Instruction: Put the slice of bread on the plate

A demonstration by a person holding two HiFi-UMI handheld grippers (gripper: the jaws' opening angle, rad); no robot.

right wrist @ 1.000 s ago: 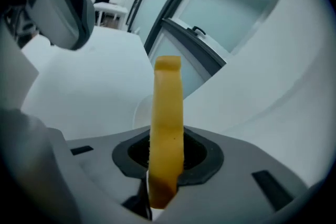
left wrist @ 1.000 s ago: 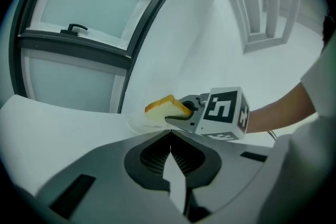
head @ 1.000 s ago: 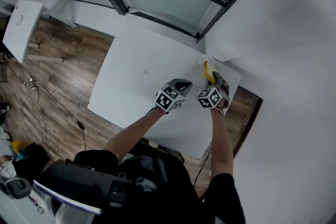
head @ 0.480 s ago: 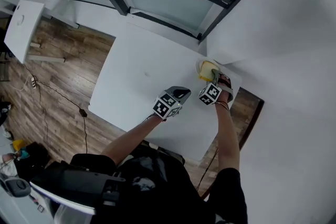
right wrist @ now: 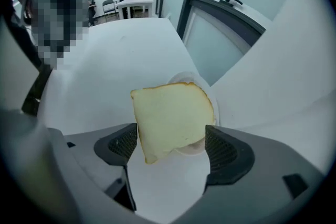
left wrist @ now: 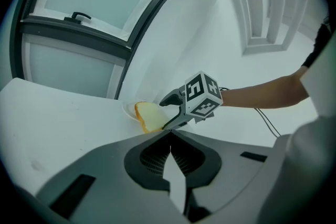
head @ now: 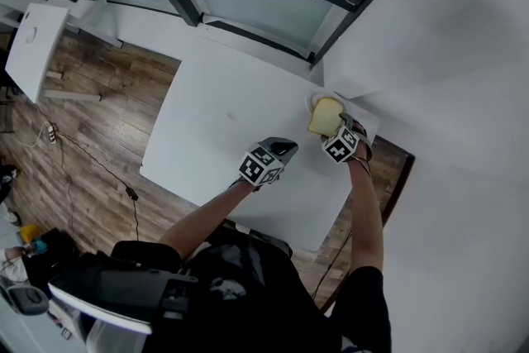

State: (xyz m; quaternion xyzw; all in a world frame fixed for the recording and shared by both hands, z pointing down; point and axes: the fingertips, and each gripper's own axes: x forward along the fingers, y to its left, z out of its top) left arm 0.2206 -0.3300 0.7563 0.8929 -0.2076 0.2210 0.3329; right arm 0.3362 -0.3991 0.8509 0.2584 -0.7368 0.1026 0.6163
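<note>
The slice of bread (right wrist: 173,120) is pale cream with a thin golden-brown crust. One end is domed and the other is squarer. It sits over the small white plate (right wrist: 181,77) at the far corner of the white table (head: 223,128) and hides most of it. Seen from the left gripper view it looks slanted rather than flat. Its long axis runs from the domed end over the plate back to a corner that overhangs the near rim, toward the right gripper (right wrist: 172,147). That gripper's jaws are opening, with the slice between them and the pads off it. The left gripper (left wrist: 170,136) is pressed closed on nothing. Each gripper's cube carries black-and-white square markers.
</note>
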